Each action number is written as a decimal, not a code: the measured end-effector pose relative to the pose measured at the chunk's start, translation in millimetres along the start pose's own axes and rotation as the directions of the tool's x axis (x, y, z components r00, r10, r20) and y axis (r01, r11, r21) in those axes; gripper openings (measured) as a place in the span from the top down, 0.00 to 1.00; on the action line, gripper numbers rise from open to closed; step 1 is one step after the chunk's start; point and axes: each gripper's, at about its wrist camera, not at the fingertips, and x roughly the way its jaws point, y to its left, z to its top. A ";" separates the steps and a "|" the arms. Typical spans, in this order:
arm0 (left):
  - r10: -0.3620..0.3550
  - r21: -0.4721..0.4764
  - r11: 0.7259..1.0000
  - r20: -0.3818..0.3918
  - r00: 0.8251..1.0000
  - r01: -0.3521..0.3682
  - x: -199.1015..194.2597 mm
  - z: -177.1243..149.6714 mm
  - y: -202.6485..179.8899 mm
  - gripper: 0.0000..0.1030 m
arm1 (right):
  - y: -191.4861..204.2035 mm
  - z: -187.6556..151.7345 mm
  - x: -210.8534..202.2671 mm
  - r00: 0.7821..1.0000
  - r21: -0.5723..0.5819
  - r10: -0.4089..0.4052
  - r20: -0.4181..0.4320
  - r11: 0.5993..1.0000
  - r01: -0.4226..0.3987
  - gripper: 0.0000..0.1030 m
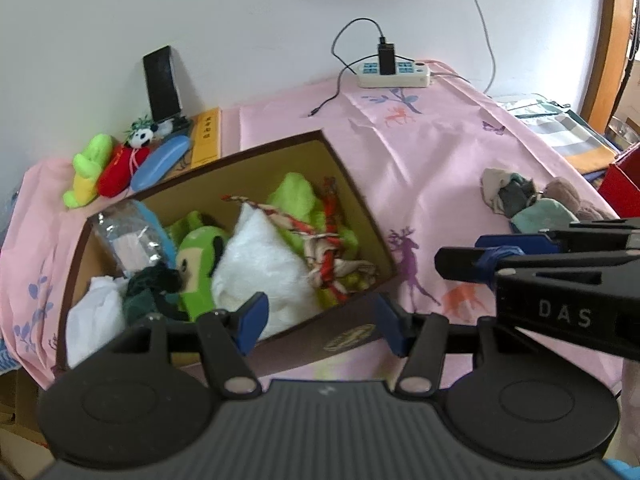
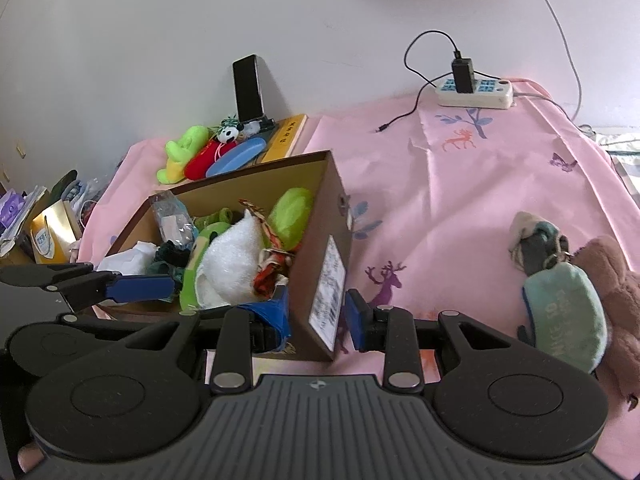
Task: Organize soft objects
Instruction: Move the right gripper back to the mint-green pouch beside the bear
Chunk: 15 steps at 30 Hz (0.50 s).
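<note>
Two empty claws hover at the near corner of the box.
The left gripper [image 1: 322, 326] hangs over the near wall of the cardboard box [image 1: 248, 172], jaws wide apart and pressing nothing. The right gripper [image 2: 316, 316], just beside that corner, keeps only a narrow gap and also carries nothing. The box stands open on the pink cloth [image 1: 440, 152], so soft things drop in easily; a white plush [image 1: 260, 264] already lies inside. Farther right, a teal pouch [image 2: 564, 316] and a brown plush [image 2: 612, 280] lie loose, probably next to be collected.
</note>
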 end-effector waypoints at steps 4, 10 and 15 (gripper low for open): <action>-0.021 0.022 1.000 -0.001 1.000 0.021 -1.0 0.6 -19.7 0.44 | -16.5 -2.7 -5.9 1.000 0.011 -0.002 -0.011 1.000 0.002 0.87; -0.083 0.054 0.995 -0.007 0.997 0.083 0.9 0.2 -55.6 0.44 | -49.6 -10.8 -15.6 0.999 0.043 -0.028 -0.036 0.999 0.029 0.87; -0.160 0.085 0.983 -0.014 0.987 0.161 9.5 0.7 -86.5 0.43 | -83.0 -16.3 -24.1 0.996 0.086 -0.065 -0.054 0.994 0.070 0.87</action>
